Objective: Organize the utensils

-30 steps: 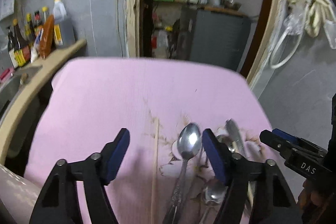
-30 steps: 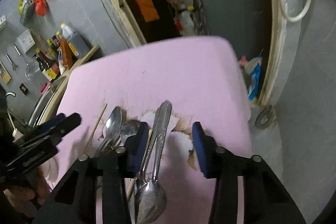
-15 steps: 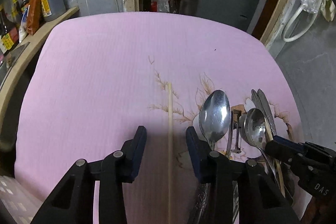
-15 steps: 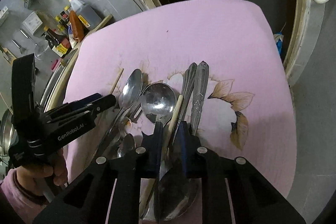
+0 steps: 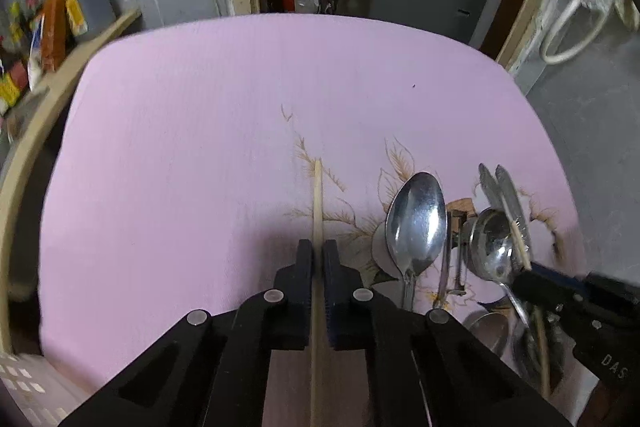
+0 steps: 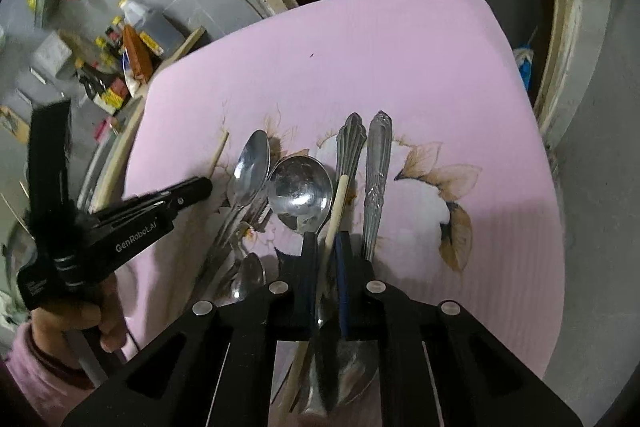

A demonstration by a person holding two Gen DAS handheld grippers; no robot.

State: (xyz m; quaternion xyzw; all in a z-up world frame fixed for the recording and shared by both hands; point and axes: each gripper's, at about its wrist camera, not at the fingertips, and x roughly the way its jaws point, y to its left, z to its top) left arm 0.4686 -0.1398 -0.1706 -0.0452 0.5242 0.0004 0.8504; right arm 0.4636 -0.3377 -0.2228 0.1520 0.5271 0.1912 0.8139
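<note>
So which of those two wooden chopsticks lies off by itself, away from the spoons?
The chopstick in the left hand-held gripper, alone on pink cloth; the other chopstick lies among the cutlery.

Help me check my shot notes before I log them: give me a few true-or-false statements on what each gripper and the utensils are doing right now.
1. The left gripper is shut on a lone chopstick lying apart from the spoons. True.
2. The right gripper is wide open above the pile. False: it is closed around a second chopstick in the pile.
3. The utensils lie on a pink mat with a printed flower. True.
4. The two ornate metal handles lie side by side, right of the round spoon. True.
5. A fork lies between the two chopsticks. False: only spoons show there, such as the oval spoon.
</note>
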